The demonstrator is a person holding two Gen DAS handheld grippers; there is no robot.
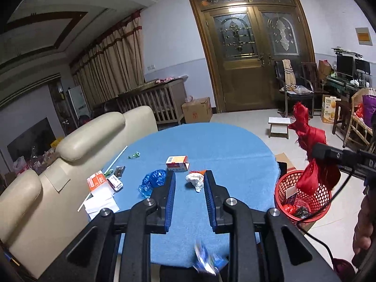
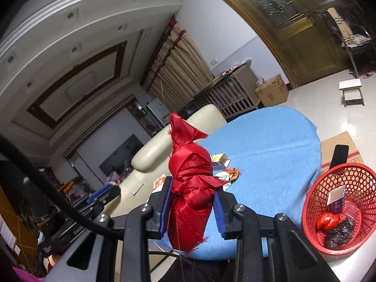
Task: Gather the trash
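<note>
Right gripper (image 2: 192,208) pinches the red cloth (image 2: 190,188) between its 2 fingers, carrying it near the red basket (image 2: 312,211), likely for a drop. Left gripper (image 1: 189,199) hovers with fingers wide and empty over the table (image 1: 235,145), lined up on the crumpled wrapper (image 1: 195,179).

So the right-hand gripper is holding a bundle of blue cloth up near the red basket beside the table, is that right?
Not quite: the cloth is red, not blue. The right wrist view shows the right gripper clamped on it, and the left wrist view shows it held up above the red basket beside the table.
</note>
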